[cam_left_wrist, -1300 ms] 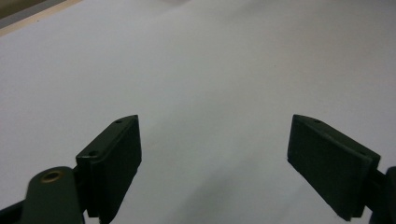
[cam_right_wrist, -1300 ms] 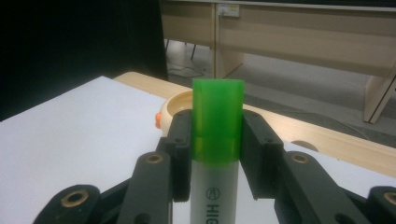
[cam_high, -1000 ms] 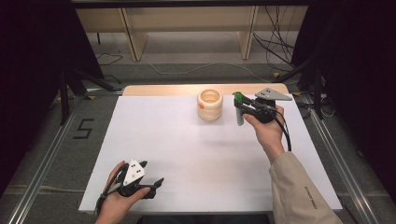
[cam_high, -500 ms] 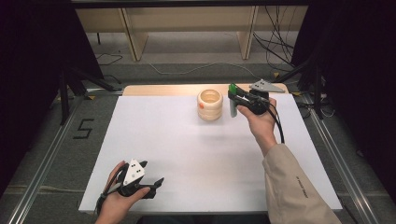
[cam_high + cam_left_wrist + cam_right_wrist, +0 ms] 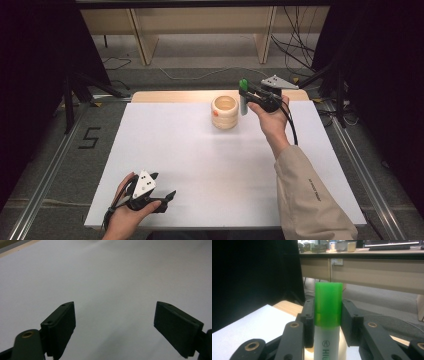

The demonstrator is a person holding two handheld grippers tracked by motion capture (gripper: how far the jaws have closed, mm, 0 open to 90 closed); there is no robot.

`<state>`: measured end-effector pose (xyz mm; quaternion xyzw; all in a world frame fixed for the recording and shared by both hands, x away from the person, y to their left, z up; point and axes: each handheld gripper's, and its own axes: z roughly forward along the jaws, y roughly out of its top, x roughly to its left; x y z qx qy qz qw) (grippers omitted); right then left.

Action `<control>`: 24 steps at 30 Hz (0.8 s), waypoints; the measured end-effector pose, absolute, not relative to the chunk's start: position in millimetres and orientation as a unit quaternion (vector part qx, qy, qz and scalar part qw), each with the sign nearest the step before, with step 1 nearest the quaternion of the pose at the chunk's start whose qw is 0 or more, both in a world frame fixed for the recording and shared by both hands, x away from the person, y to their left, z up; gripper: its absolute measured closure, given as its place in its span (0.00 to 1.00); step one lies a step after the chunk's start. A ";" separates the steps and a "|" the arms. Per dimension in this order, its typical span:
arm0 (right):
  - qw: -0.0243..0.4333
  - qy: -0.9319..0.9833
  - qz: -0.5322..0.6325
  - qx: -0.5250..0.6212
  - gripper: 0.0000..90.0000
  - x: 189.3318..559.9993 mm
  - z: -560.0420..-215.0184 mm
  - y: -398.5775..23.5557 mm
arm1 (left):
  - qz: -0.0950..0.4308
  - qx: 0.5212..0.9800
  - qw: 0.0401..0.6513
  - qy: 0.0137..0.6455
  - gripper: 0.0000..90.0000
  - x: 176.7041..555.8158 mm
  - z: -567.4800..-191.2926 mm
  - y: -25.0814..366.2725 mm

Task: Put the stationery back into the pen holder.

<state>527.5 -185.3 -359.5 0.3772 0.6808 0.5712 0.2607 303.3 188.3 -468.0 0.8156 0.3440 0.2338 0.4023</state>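
marker: a green-capped marker (image 5: 328, 315) is held upright, cap uppermost, in the centre of the right gripper view and in the upper centre-right of the high view (image 5: 243, 97); the upright hold is judged to suit a drop, tail first, into an open-topped holder

right claw: the right claw (image 5: 246, 96) is partly closed on the marker, its pads pressed against the barrel just below and at the cap, so that the lower barrel is left free

holder: a round wooden cup (image 5: 224, 112) stands on the surface just left of the marker in the high view, mouth upward; the marker is held above the level of its rim and beside it, not yet over the opening

step: the carry toward the cup is judged to be in hand; an alignment over the mouth is called for next

left claw: the left claw (image 5: 159, 192) is held wide open and empty at the lower left of the high view, low over the surface, kept clear of the work; bare white sheet lies between its pads (image 5: 61, 322)

surface: the white surface (image 5: 190, 165) is otherwise bare
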 end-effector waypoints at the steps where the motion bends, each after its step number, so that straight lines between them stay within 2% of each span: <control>1: 0.260 0.680 0.573 0.377 0.75 529.1 -359.0 -183.9 | 0.234 0.815 0.403 0.344 0.19 303.3 -468.2 188.1; 24: 0.267 0.675 0.572 0.383 0.75 563.2 -361.3 -157.2 | 0.232 0.816 0.404 0.343 0.19 303.7 -468.2 187.4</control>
